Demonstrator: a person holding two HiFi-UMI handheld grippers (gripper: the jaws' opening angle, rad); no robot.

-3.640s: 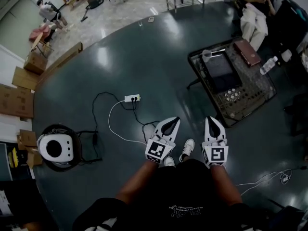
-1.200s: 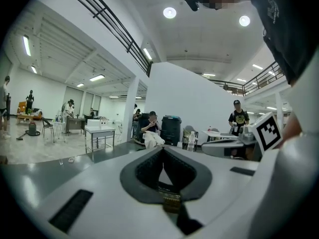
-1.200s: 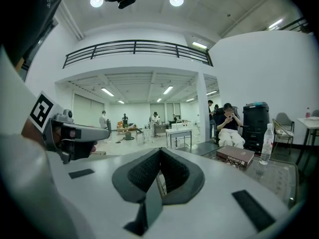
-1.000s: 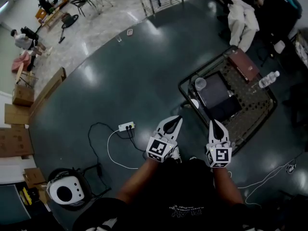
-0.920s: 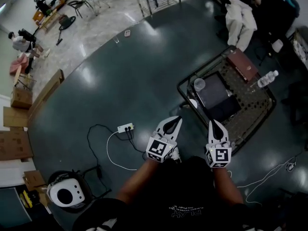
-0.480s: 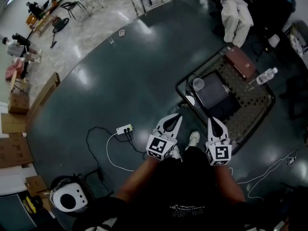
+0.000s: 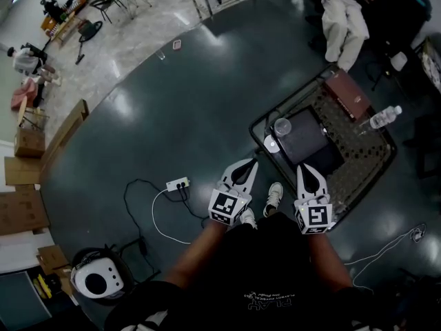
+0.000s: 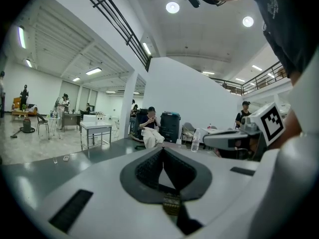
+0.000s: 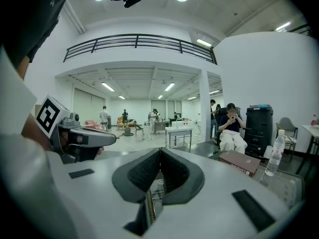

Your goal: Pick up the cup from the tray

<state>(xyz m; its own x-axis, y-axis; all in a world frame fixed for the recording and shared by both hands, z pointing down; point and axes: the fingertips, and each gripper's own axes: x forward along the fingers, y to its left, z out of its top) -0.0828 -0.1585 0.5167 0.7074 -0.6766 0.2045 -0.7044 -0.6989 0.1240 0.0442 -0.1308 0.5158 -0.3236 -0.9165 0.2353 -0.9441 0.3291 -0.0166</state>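
Observation:
A clear cup (image 7: 282,126) stands at the near-left corner of a low wire tray (image 7: 358,158), next to a black flat device (image 7: 308,138). The tray also carries a brown book (image 7: 350,94) and a water bottle (image 7: 379,118). My left gripper (image 7: 249,163) and right gripper (image 7: 302,168) are held side by side in front of my body, short of the tray's near edge. Both are shut and empty. The cup lies ahead, between and beyond the two tips. In the left gripper view the pads (image 8: 149,167) meet; in the right gripper view the pads (image 9: 144,171) meet too.
A small white disc (image 7: 271,143) sits at the tray's near-left edge. On the dark floor to the left are a power strip (image 7: 178,183) with cables, a white round appliance (image 7: 94,281) and cardboard boxes (image 7: 24,171). A seated person (image 7: 342,16) is beyond the tray.
The view has advanced towards the tray, which now lies closer to both gripper tips. Both grippers stay shut and keep their side-by-side pose.

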